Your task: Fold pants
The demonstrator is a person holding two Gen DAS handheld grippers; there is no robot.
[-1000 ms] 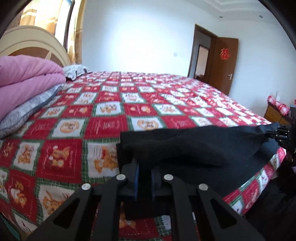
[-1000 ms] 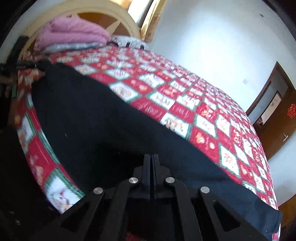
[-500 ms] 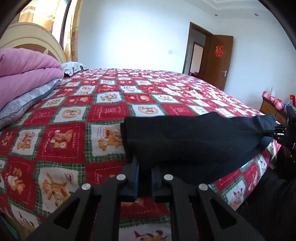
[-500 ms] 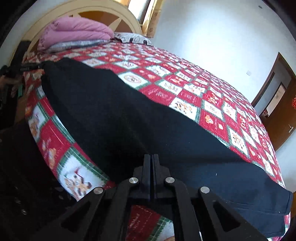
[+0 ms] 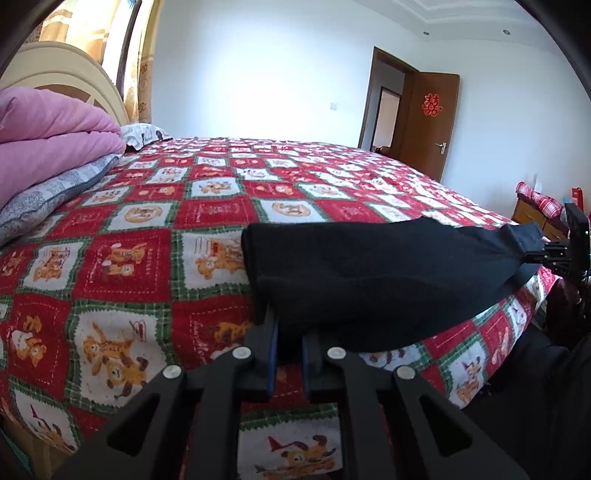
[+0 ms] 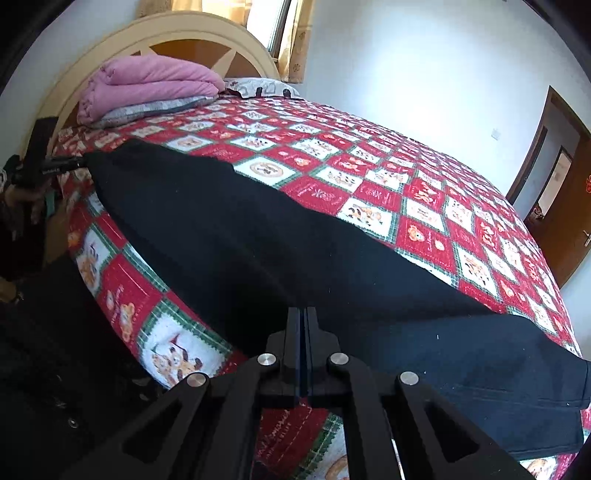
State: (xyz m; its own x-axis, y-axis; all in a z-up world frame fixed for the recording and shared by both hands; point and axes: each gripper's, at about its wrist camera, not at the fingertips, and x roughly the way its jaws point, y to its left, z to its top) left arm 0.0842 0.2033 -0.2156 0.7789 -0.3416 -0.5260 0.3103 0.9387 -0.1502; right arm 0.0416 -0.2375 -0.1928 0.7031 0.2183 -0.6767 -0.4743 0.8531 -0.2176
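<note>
Clamped on one end of the black pants (image 5: 369, 280), the left gripper (image 5: 287, 334) pinched a thick bunch of fabric between its two fingers in the left wrist view. From there the pants stretched rightward, lying along the near edge of the red patchwork bedspread (image 5: 207, 206), to the right gripper (image 5: 532, 256), which gripped the far end. A folded pink quilt (image 5: 48, 140) sat on a grey pillow (image 5: 48, 199) by the headboard, and a brown door (image 5: 428, 122) stood open.

From the right wrist view, the right gripper (image 6: 303, 328) had its fingers pressed together on the dark cloth, with the pants (image 6: 258, 243) spread diagonally across the bedspread (image 6: 424, 206) toward the left gripper (image 6: 75, 162) at their far corner. One trouser leg reached toward the lower right. The pink quilt (image 6: 147, 85) lay beneath the cream headboard (image 6: 184, 33).
</note>
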